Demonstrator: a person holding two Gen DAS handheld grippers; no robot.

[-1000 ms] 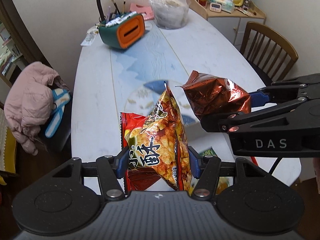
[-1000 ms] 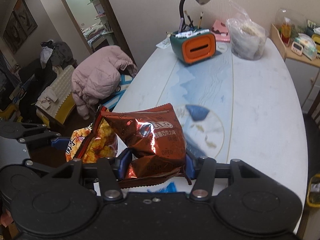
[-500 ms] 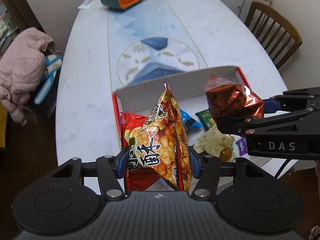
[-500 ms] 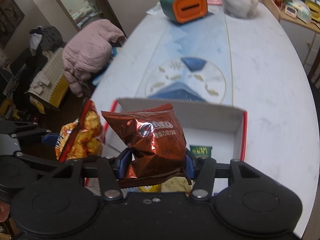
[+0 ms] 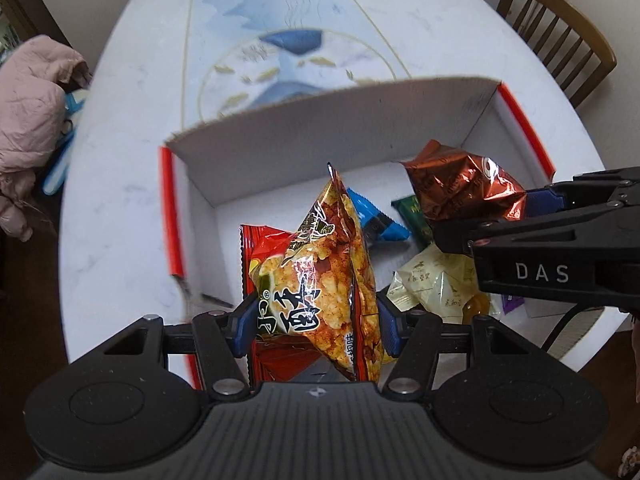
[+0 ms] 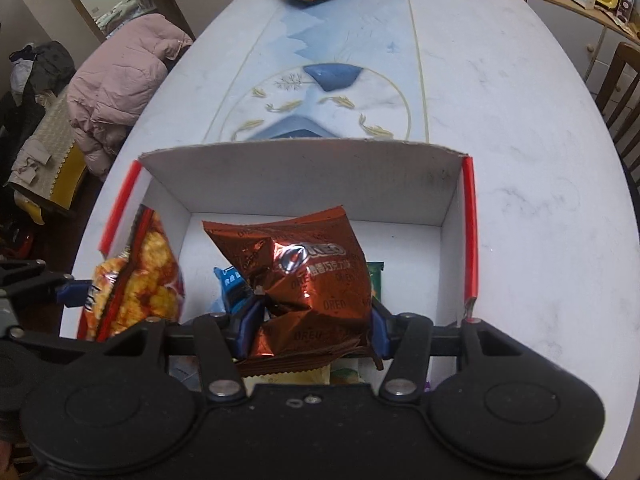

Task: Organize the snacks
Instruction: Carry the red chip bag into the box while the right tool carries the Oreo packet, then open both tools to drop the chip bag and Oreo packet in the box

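The left gripper (image 5: 316,322) clamps a glossy yellow-and-red snack bag (image 5: 320,280) between its blue pads, jaws about half apart, above an open white cardboard box (image 5: 328,140) with red edges. The right gripper (image 6: 310,330) pinches a crinkled copper-brown foil cookie bag (image 6: 304,276) over the same box. Inside lie a blue wrapper (image 5: 376,220), a green packet (image 5: 412,212), a flat red bag (image 5: 264,244) and pale cellophane pastry packs (image 5: 436,284). The box sits on a marbled white oval table (image 6: 500,120).
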